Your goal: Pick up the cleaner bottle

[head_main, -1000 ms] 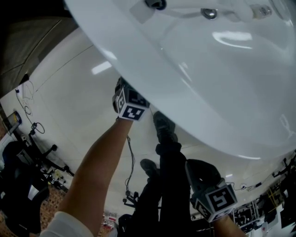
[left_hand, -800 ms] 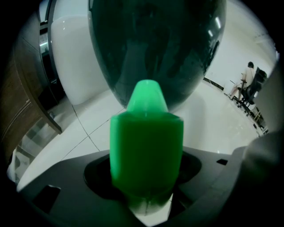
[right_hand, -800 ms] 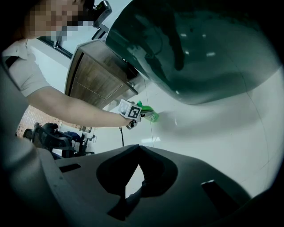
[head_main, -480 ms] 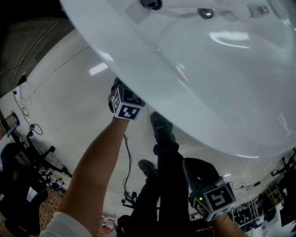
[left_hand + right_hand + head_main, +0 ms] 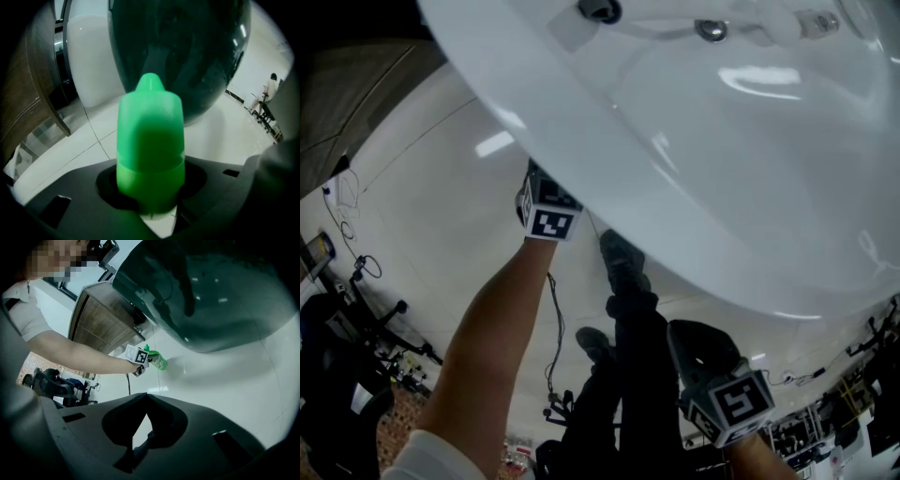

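The cleaner bottle [image 5: 150,140], bright green with a pointed cap, stands on the white floor and fills the left gripper view. My left gripper [image 5: 150,199] has just been closing its jaws, and they now hug the bottle's neck on both sides. In the right gripper view the same bottle [image 5: 158,360] shows small in my left gripper [image 5: 146,358], under the big basin. The head view hides the bottle behind the basin rim; only the left gripper's marker cube [image 5: 546,212] shows. My right gripper [image 5: 147,397] hangs shut and empty, low at the right [image 5: 698,345].
A large white basin [image 5: 722,141] overhangs the grippers; its underside looks dark [image 5: 211,291]. A white fixture [image 5: 91,61] and a wooden cabinet [image 5: 101,326] stand to the left. The person's dark shoes [image 5: 622,262] rest on the glossy floor. Chairs and cables lie far off.
The left gripper's marker cube has shifted slightly up and left in the head view. The right gripper has stayed where it was.
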Tool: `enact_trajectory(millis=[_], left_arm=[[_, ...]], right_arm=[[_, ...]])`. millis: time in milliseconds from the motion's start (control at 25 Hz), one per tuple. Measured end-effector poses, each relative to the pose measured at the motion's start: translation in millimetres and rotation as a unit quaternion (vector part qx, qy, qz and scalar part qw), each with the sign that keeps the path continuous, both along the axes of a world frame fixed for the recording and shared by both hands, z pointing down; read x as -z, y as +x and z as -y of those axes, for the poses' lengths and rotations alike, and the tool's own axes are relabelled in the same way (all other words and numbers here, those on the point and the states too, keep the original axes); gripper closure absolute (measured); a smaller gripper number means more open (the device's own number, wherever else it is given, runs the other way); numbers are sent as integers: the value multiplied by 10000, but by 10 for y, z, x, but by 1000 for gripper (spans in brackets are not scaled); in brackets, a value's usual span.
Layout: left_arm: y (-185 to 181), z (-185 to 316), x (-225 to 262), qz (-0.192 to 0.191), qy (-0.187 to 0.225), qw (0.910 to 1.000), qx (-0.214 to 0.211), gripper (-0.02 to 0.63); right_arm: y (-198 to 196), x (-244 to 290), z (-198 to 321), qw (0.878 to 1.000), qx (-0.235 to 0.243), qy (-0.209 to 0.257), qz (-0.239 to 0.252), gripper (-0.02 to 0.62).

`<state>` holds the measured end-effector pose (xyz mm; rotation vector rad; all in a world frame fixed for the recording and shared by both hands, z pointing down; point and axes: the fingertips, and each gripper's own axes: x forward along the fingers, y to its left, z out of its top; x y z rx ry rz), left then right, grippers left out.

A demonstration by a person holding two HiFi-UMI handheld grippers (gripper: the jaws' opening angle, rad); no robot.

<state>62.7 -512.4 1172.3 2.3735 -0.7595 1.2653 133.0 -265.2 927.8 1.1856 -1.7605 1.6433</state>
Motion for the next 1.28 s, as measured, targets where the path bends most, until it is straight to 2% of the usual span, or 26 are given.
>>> enact_trajectory(millis=[200, 360, 600, 800, 1280], left_arm=[[29, 14, 39, 15, -216, 9998, -41, 439], [85, 28, 221, -153, -221, 9996, 54, 439], [-51, 116, 814, -412, -35, 9984, 387, 439], [-291, 203, 1273, -352, 72, 9965, 749, 439], [-576, 82, 2505, -741, 528, 9909, 993, 440]], right_arm=[[-41, 14, 34, 10000, -42, 28, 4, 589], [-61, 80, 95, 9999, -89, 130, 9, 589], [-123, 291, 213, 9992, 43, 385, 69, 589], [-156, 536, 344, 9976, 108, 681, 106, 589], [-297, 1140, 107, 9925, 481, 1117, -100, 589]])
